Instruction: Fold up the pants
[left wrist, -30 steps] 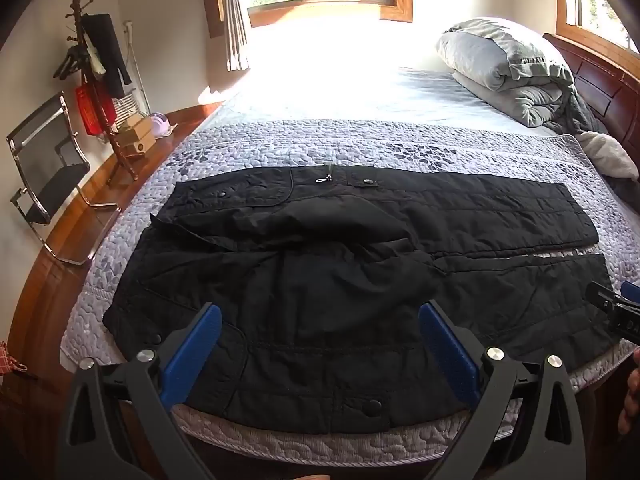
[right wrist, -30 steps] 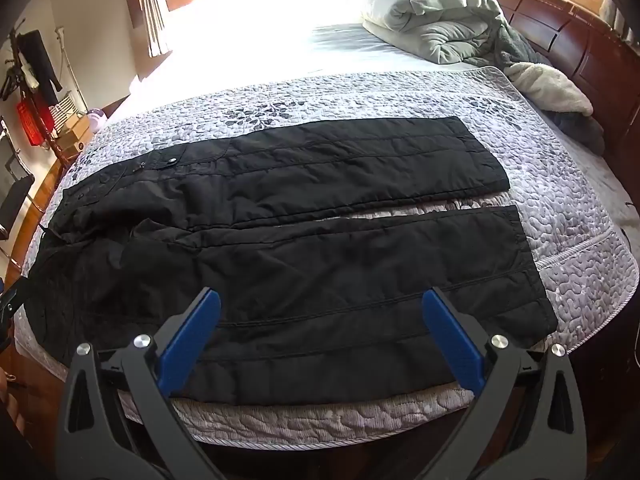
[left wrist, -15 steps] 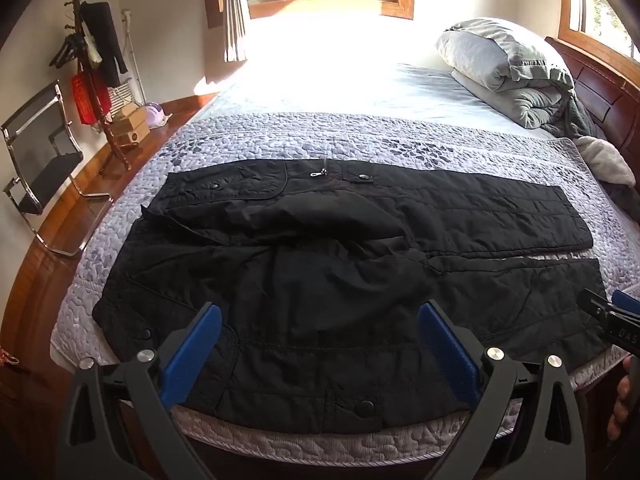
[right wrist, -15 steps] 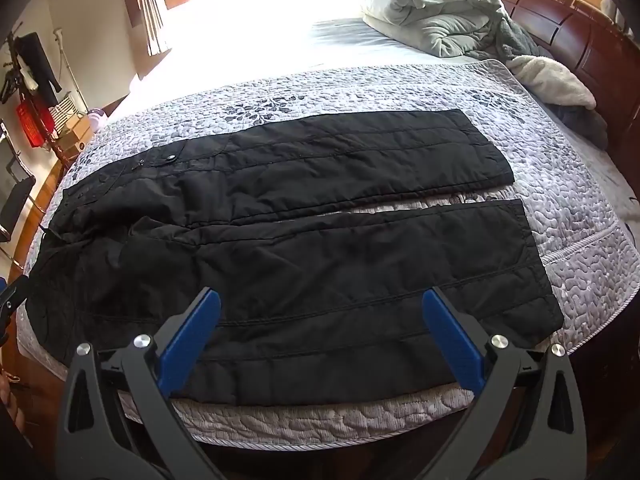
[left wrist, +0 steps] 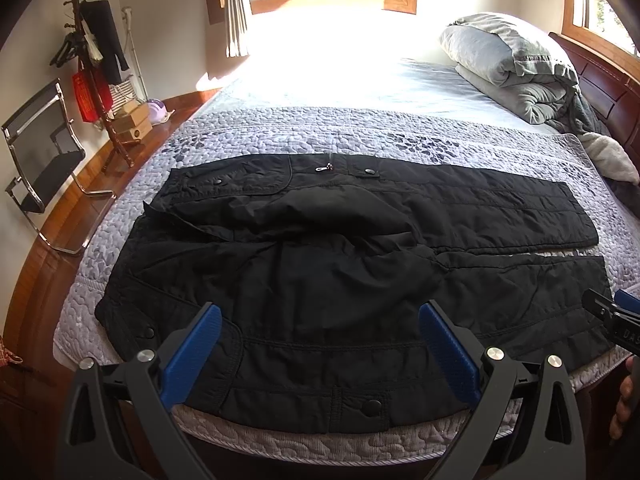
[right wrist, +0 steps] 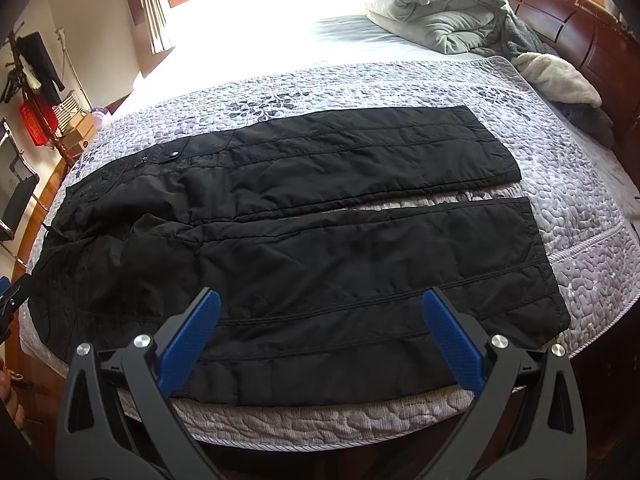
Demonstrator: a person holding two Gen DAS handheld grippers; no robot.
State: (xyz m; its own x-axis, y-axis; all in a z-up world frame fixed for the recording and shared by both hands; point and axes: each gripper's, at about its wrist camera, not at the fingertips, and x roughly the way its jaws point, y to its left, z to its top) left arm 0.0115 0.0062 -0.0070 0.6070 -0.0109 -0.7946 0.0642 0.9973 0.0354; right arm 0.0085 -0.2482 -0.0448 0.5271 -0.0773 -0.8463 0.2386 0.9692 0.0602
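A pair of black quilted fabric pants (left wrist: 332,280) lies flat on a grey quilted bedspread with a pebble pattern (left wrist: 400,136), which covers the bed. The left gripper (left wrist: 320,350) hangs above the near edge of the bed, its blue-padded fingers (left wrist: 192,354) spread wide and holding nothing; directly ahead of it is the waist part of the pants, rumpled, with a snap button just under the gap between the fingers. The two legs stretch away to the right of this gripper, side by side, with a thin strip of bedspread showing between them. The right gripper (right wrist: 320,340) is also spread open and empty, and it hovers over the near leg, with the leg cuffs to its right and the waist far to its left (the tip of the other gripper is visible at that edge of the picture). Beyond the pants, far ahead and to the right of both grippers, a folded grey duvet (right wrist: 436,4) rests near the dark wooden headboard (right wrist: 576,36). To the left of the left gripper stands a wooden coat rack (left wrist: 94,80) beside a black metal-framed chair (left wrist: 40,152).
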